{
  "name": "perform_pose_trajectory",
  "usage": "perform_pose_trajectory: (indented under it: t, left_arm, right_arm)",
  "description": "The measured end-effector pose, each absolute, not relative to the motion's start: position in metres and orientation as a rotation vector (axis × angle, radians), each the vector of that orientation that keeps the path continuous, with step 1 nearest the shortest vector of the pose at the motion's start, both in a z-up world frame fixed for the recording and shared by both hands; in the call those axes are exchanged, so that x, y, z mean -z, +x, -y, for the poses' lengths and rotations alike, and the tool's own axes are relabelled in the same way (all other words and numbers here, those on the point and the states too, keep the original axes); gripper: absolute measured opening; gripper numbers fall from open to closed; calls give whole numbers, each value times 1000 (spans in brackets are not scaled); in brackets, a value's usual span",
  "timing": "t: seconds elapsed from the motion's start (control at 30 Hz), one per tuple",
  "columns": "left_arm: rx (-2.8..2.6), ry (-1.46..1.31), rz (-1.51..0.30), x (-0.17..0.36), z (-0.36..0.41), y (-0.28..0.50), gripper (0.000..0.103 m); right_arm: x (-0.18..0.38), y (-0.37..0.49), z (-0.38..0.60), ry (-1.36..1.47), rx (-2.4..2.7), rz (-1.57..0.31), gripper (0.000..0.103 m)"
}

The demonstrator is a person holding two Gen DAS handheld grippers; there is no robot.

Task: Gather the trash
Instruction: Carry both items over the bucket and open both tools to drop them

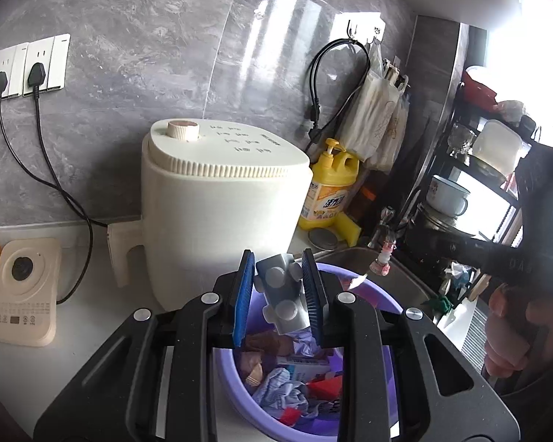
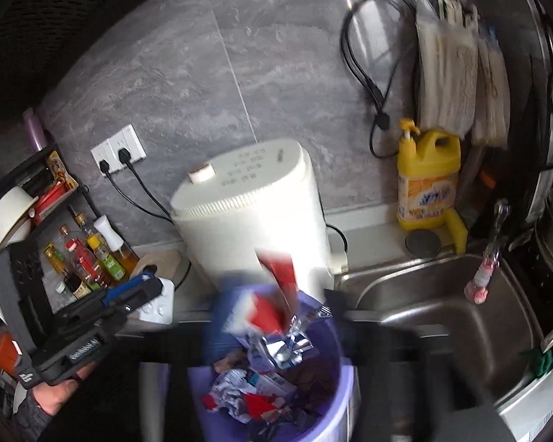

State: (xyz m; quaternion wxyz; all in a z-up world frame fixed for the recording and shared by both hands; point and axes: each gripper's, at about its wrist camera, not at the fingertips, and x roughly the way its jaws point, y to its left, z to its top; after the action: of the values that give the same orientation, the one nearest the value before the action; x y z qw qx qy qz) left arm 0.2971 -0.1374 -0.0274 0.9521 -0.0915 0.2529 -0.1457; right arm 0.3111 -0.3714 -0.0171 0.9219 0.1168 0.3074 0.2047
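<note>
daylight pours in from a window (image 1: 527, 55) at the upper right of the left wrist view and burns out to pure white there. it throws pale streaks of glare across the glossy grey wall (image 1: 269, 37). that view is sharp. the right wrist view is dimmer, its lower middle smeared by motion blur over the purple bin (image 2: 324, 423). both bend strongly and darken at the corners.

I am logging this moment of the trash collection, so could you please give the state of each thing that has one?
purple bin, upright, part-filled with crumpled trash
left claw, shut on grey fitting above the bin
right claw, motion-blurred, grip unclear
black plugs, both in their sockets
yellow soap bottle, upright, pump on
</note>
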Motion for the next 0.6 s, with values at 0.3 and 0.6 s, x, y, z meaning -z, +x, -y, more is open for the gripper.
perform_pose_trajectory:
  t: [0.3, 0.6]
  left_arm:
    - [287, -175, -536, 27, 148, 302, 26]
    - [368, -110, -581, 26, 182, 313, 27]
  right_arm:
    - [39, 305, 410, 281, -397, -660, 66]
    - [48, 288, 439, 347, -357, -650, 66]
